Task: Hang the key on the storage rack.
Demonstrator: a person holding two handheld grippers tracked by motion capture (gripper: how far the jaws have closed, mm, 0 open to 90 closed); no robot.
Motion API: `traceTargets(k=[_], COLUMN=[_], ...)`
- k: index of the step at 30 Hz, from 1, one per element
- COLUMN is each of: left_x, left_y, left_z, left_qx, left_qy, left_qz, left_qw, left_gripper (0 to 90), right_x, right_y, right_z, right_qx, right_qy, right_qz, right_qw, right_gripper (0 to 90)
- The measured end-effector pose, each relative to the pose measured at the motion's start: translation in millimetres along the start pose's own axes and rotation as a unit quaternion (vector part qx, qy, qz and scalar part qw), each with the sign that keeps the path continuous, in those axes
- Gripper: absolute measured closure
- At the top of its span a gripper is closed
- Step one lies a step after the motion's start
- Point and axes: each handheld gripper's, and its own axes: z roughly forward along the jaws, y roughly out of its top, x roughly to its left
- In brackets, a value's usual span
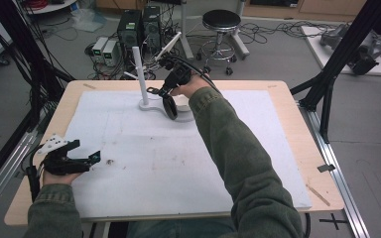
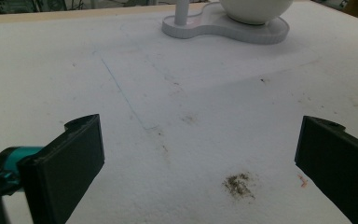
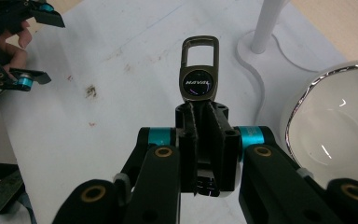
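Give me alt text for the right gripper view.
The right gripper is shut on a key fob with a metal clasp, held above the white mat. A white bowl sits at right beside a white stand; the left gripper is at upper left.

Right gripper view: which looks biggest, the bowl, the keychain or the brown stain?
1. Bowl, though it sits near the camera and is cut off at the edge.
2. Keychain.
3. Brown stain, farther off, so it may look smaller.

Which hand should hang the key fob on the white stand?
Right. Its claw is shut on the key fob beside the white stand; the left claw sits open, far off.
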Motion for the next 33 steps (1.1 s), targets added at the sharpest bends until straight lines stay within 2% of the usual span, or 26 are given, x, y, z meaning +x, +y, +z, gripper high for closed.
traceTargets(k=[3,7,12,13,17,25,26,28,32,33], left_x=[0.2,0.3,0.1,0.2,0.6,0.4,0.8,1.1,1.3,1.4], left_y=[0.1,0.1,0.1,0.1,0.0,0.0,0.1,0.0,0.0,0.0], left_z=[-0.2,-0.1,-0.4,-1.0,-1.2,-1.3,-1.4,-1.3,-1.1,-1.1], left_qx=[0.0,0.0,0.002,0.002,0.0,-0.002,-0.001,-0.001,-0.001,-0.001], left_qy=[-0.001,-0.001,0.0,-0.001,-0.001,-0.002,-0.003,-0.004,-0.003,-0.003], left_qz=[-0.001,-0.002,0.001,0.0,-0.001,-0.003,-0.002,-0.002,-0.002,-0.002], left_qw=[1.0,1.0,1.0,1.0,1.0,1.0,1.0,1.0,1.0,1.0], left_gripper=[1.8,1.8,1.8,1.8,1.8,1.8,1.8,1.8,1.8,1.8], right_x=[-1.4,-1.8,2.4,6.0,9.4,7.4,5.1,4.9,7.1,7.5], right_y=[5.3,18.1,34.8,45.1,58.4,69.5,71.0,71.8,73.5,73.7], right_z=[-1.7,-9.3,-17.4,-20.5,-22.9,-18.2,-16.2,-13.3,-5.3,-3.8], right_qx=[-0.002,-0.002,-0.006,-0.01,-0.016,-0.029,-0.04,-0.042,-0.027,-0.024], right_qy=[0.002,-0.01,-0.011,-0.016,-0.023,-0.041,-0.048,-0.054,-0.062,-0.071], right_qz=[0.0,-0.003,-0.014,-0.019,-0.019,-0.009,-0.007,-0.006,-0.013,-0.013], right_qw=[1.0,0.9999,0.9998,0.9996,0.9994,0.9987,0.998,0.9976,0.9976,0.9971], right_gripper=[83.0,82.9,82.9,82.8,82.5,82.4,82.4,82.4,82.3,82.3])
